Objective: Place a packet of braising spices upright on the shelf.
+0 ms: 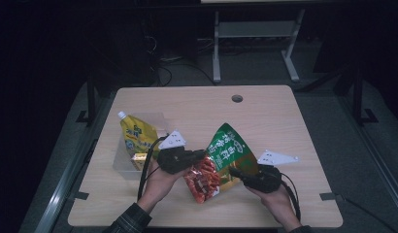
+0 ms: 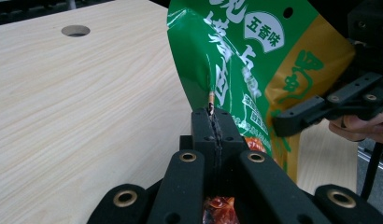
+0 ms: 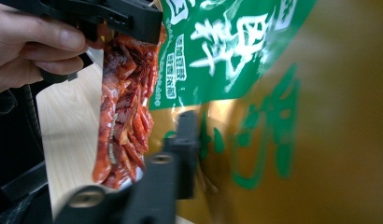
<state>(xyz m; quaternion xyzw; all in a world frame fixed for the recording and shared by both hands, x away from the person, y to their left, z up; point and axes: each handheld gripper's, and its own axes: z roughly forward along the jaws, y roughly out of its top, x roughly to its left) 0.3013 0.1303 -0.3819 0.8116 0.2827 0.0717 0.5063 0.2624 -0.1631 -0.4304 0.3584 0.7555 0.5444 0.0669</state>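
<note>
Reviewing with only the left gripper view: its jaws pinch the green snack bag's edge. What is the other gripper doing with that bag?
Observer: In the high view, the right gripper seems clamped on the snack bag at its lower right edge.
Operator: Is anything else on the table?
Observer: Yes. At the left of the table, a clear box holds a yellow spouted pouch.

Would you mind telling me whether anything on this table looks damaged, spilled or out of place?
Nothing looks damaged or spilled. The green snack bag is held up off the table between the left gripper and the right gripper, tilted but intact. The yellow pouch stands in its clear box at the left.
</note>
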